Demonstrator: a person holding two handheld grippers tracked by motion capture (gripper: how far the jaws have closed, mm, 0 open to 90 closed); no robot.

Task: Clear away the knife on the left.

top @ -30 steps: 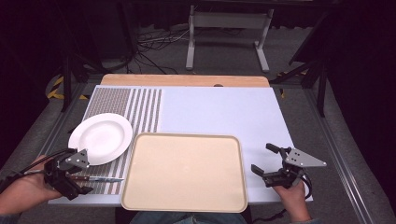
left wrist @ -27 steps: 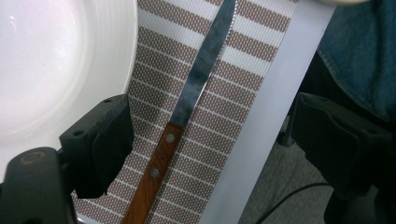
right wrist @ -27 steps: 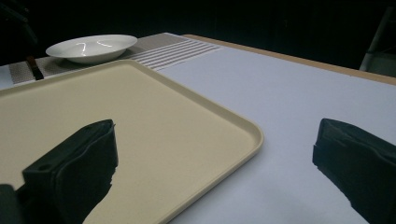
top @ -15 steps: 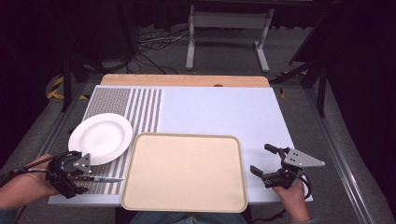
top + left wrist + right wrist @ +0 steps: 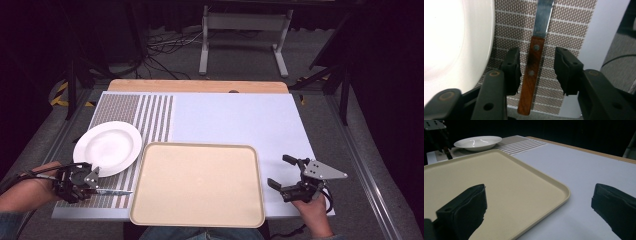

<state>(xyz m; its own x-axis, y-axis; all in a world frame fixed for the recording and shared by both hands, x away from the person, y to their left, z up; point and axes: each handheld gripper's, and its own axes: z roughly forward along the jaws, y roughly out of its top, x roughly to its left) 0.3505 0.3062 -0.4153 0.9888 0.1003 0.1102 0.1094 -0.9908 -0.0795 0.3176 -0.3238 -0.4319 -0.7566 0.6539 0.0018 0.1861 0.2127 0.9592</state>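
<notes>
Left gripper: jaws apart, straddling the wooden handle of the knife, not touching it.
Knife: flat on the striped mat, beside the white plate.
Right gripper: jaws wide, empty, beside the beige tray.

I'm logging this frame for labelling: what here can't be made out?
- Knife blade tip: cut off by the top edge of the left gripper view; too small in the high view.
- Plate: overexposed, cut off at the left edge of the left gripper view.
- Tray near rim: partly cut off at the bottom edge of the high view.
</notes>
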